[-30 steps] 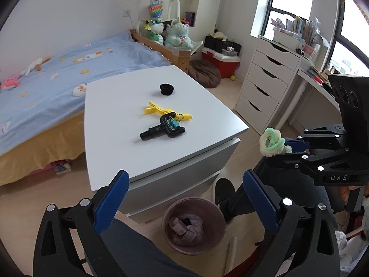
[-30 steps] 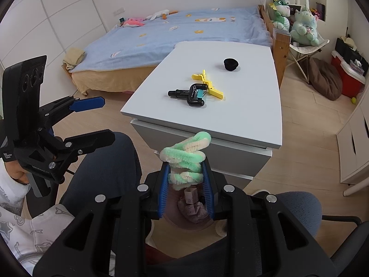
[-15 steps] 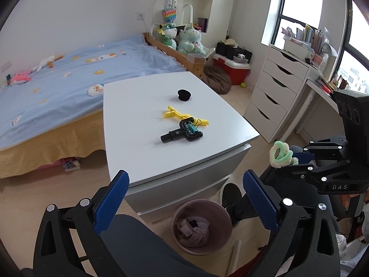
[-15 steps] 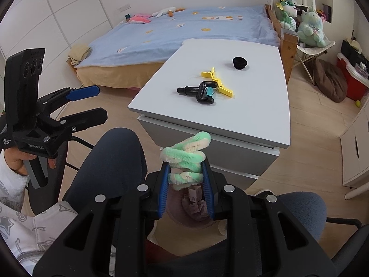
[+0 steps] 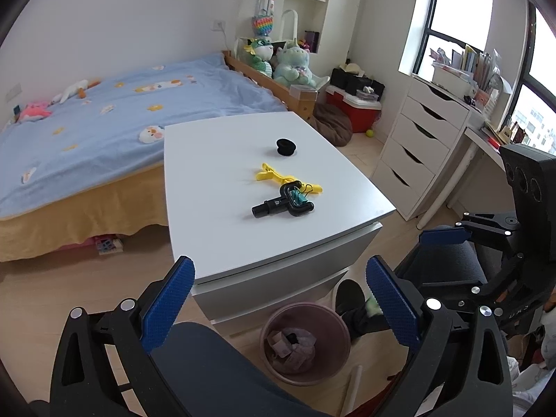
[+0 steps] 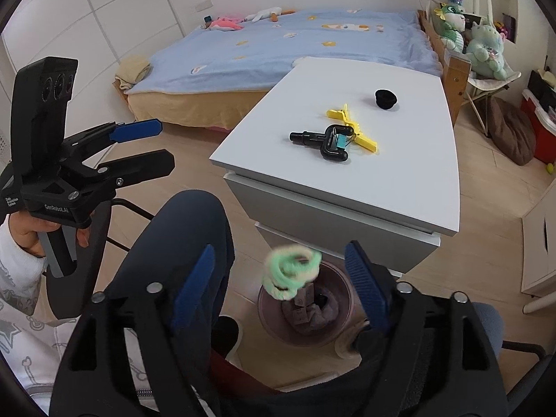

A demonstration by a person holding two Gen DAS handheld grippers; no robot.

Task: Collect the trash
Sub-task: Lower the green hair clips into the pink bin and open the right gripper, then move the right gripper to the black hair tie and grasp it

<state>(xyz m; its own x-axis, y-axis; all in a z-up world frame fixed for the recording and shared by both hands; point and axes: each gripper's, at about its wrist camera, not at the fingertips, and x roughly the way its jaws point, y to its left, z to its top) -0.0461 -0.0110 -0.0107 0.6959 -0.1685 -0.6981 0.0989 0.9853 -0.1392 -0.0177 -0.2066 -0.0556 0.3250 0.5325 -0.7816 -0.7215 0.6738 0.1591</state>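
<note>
Above the bin, right tongs gape — green coil loose between; left tongs wide, empty.

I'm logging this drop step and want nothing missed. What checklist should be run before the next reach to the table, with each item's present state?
1. right gripper released: ok, jaws wide apart.
2. green fuzzy coil free of the pads: ok, blurred between the fingers, touching neither.
3. Coil lined up with the trash bin: ok, the bin sits directly below.
4. Coil landed in the bin: cannot tell, not yet inside.
5. left gripper ready: ok, open and holding nothing.
6. Trash remaining on the white table: not ok, black tool, yellow clip and black cap lie there.
</note>
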